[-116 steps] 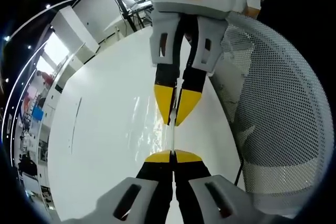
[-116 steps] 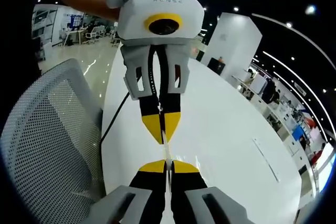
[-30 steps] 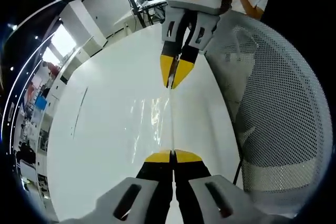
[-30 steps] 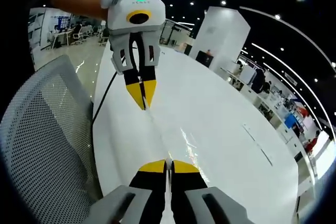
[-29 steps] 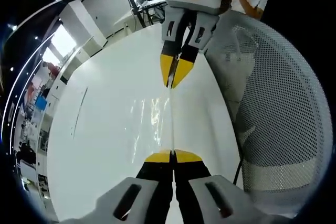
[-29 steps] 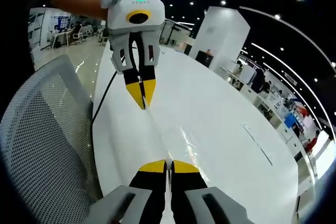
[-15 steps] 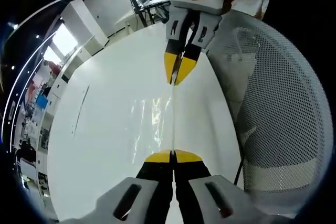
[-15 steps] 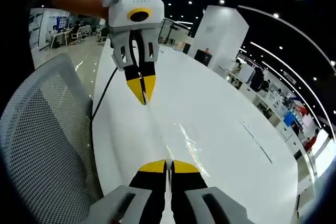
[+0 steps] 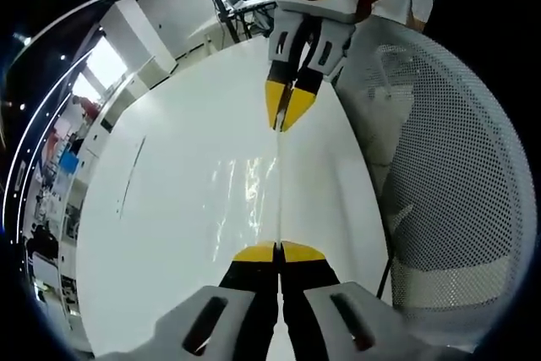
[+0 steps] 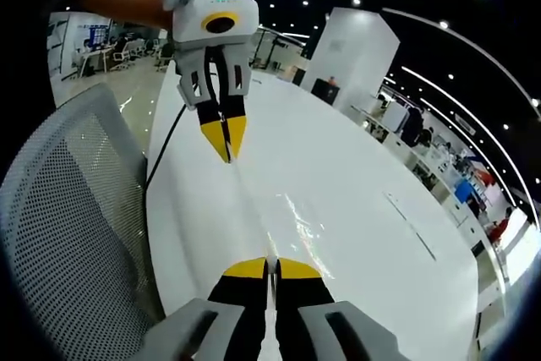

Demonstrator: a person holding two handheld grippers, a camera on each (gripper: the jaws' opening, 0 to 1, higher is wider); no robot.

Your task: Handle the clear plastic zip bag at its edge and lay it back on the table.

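Change since earlier frames: the two grippers stand farther apart, the bag's edge drawn longer between them. Left gripper (image 9: pixel 278 253): jaws pressed together on one end of the clear plastic zip bag (image 9: pixel 254 196). Right gripper (image 10: pixel 269 267): jaws likewise closed on the opposite end. Bag: stretched taut between both, over the white table (image 9: pixel 161 217). Mesh chair back (image 9: pixel 452 175): beside the table edge.
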